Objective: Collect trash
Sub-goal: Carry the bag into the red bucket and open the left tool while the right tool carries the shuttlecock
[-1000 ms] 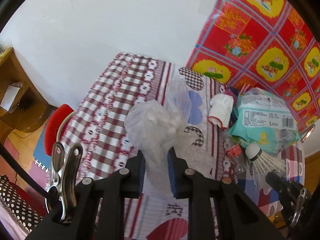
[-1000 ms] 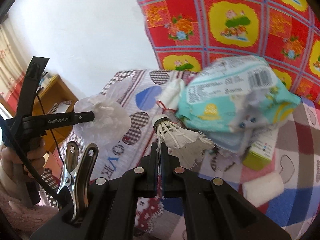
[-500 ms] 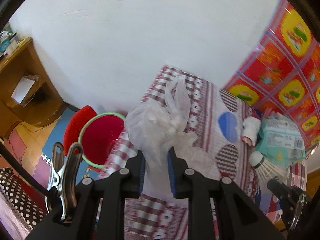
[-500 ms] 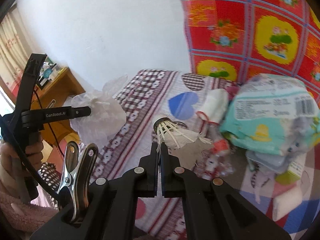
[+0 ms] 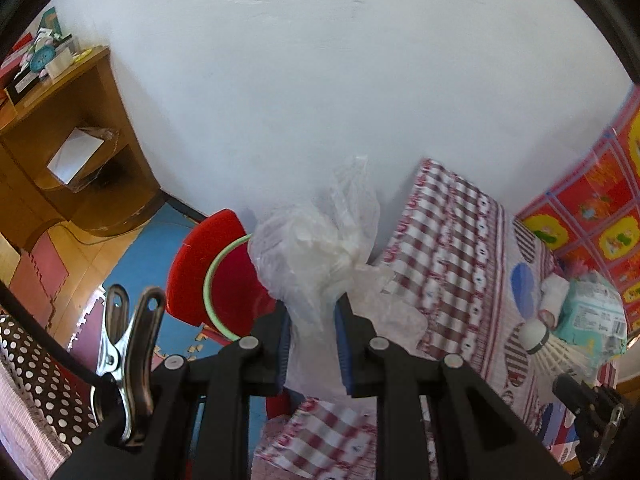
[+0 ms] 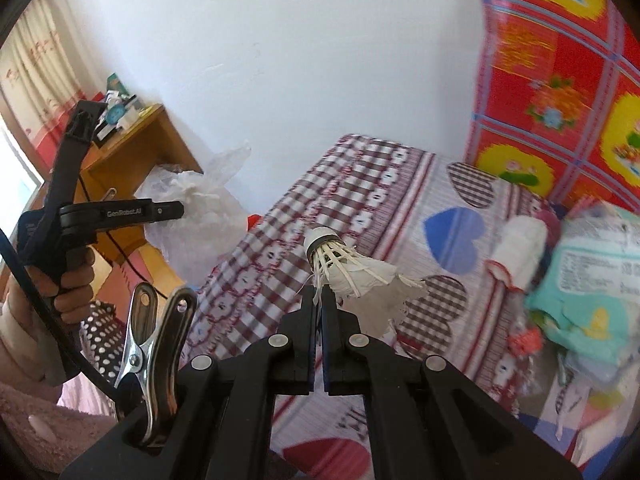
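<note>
A crumpled clear plastic bag (image 5: pixel 320 256) is clamped between the blue pads of the left claw (image 5: pixel 312 344), bulging up above the fingertips with a loose handle standing tall against the white wall (image 5: pixel 320 80). It hangs off the near corner of the surface (image 5: pixel 452 248), which is draped in a red-and-white checked cloth with heart patches. Just behind and below the bag, on the floor, sits a red bin (image 5: pixel 236 292) with a pale green rim and its red lid tipped up beside it. A white shuttlecock (image 6: pixel 348 268) is pinched by its feathers in the right claw (image 6: pixel 320 300), whose jaws are clenched almost completely together; its cork end points up and away, above the checked cloth. In the right wrist view a hand (image 6: pixel 68 280) in a pink fleecy sleeve grips the left tool's handle. Further right on the cloth lie a rolled white item (image 6: pixel 516 240) and a teal wipes packet (image 6: pixel 592 280), well apart from both claws. A wooden shelf unit (image 5: pixel 68 152) stands at the left against the wall.
</note>
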Motion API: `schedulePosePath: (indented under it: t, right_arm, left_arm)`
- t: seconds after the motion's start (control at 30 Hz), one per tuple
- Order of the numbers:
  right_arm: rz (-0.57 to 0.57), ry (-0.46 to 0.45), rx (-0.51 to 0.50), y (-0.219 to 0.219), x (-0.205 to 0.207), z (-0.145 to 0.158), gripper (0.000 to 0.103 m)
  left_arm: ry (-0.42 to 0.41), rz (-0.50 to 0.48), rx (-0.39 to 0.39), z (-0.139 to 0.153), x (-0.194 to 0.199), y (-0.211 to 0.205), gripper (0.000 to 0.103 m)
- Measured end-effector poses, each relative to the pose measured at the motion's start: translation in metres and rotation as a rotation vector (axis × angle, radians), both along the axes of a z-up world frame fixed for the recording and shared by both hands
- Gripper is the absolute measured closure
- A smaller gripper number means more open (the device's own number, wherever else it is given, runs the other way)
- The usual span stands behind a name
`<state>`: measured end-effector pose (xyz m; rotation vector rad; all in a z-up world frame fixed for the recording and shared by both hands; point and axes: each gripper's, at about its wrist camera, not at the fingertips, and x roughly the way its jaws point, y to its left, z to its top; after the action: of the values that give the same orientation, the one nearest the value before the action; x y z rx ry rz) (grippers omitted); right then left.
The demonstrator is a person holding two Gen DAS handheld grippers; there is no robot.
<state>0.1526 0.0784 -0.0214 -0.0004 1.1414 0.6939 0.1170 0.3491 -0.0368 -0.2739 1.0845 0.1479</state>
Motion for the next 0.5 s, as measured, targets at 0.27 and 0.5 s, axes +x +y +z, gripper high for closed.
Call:
schedulePosePath:
  t: [0.27, 0.5]
  right_arm:
    - [0.044, -0.009, -0.005, 0.039, 0.005, 0.001, 0.100]
    - [0.075, -0.019, -0.021, 0.069, 0.007, 0.003, 0.100]
  left_arm:
    - [0.032, 0.012, 0.010, -0.024, 0.011, 0.032, 0.082]
    - [0.054, 0.009, 0.009, -0.059, 0.025, 0.053, 0.082]
